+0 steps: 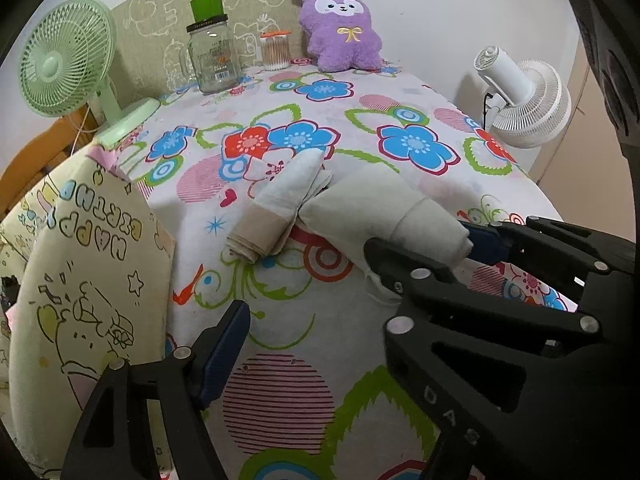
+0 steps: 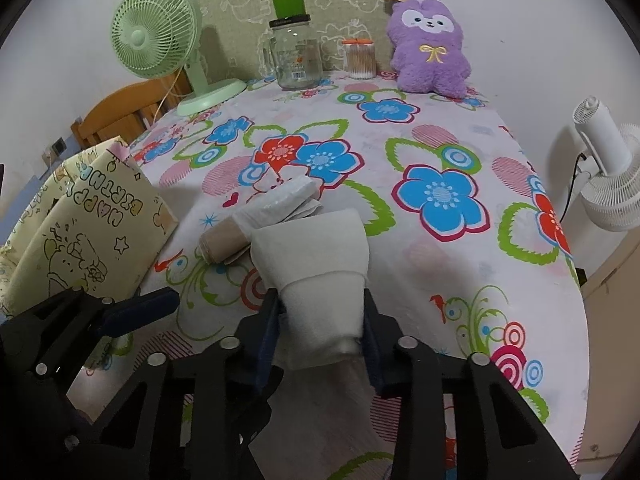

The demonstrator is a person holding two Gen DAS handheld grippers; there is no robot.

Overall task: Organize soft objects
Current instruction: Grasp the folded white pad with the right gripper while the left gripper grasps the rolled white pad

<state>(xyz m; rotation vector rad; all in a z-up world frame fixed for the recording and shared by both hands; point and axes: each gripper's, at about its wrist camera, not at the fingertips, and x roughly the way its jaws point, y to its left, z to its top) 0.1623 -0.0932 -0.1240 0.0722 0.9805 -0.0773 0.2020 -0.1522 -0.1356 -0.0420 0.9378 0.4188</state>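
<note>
A rolled cream sock (image 2: pixel 320 264) lies on the flowered tablecloth (image 2: pixel 440 140), and my right gripper (image 2: pixel 320 320) is shut on its near end, both blue pads pressing its sides. In the left wrist view the same sock (image 1: pixel 380 204) sits in the right gripper (image 1: pixel 424 242). A second folded sock with a beige cuff (image 1: pixel 276 204) rests just left of it, touching it. My left gripper (image 1: pixel 320 332) stands open over bare cloth, nothing between its jaws; its right finger is hidden behind the right gripper. A purple plush (image 1: pixel 340 28) sits at the table's far end.
A cream "Happy Birthday" gift bag (image 1: pixel 80 260) stands at the table's left edge. At the back are a green fan (image 1: pixel 64 60), a glass jar (image 1: pixel 214 60) and a cotton swab tub (image 1: pixel 275 52). A white fan (image 1: pixel 524 100) stands off the right edge.
</note>
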